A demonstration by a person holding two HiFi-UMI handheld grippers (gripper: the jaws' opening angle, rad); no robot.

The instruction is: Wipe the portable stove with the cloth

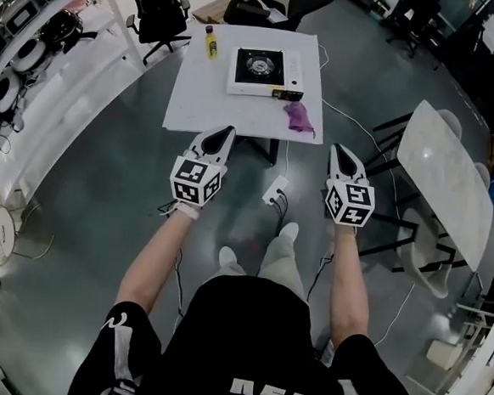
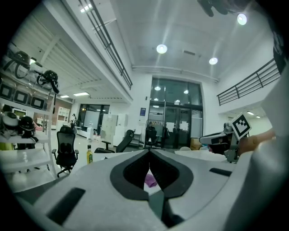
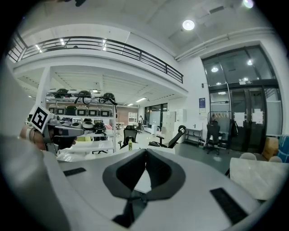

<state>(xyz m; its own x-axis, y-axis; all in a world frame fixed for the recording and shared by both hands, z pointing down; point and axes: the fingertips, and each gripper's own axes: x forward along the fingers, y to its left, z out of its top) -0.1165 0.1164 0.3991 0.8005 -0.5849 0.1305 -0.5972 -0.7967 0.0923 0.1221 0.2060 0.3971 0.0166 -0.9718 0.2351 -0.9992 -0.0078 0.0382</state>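
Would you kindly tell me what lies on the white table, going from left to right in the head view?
On the table: bottle → stove → cloth.

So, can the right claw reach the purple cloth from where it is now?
Probably not yet. The right claw hangs over the floor, short of the table, where the cloth lies near the front edge. Nothing stands between them; a step forward should do.
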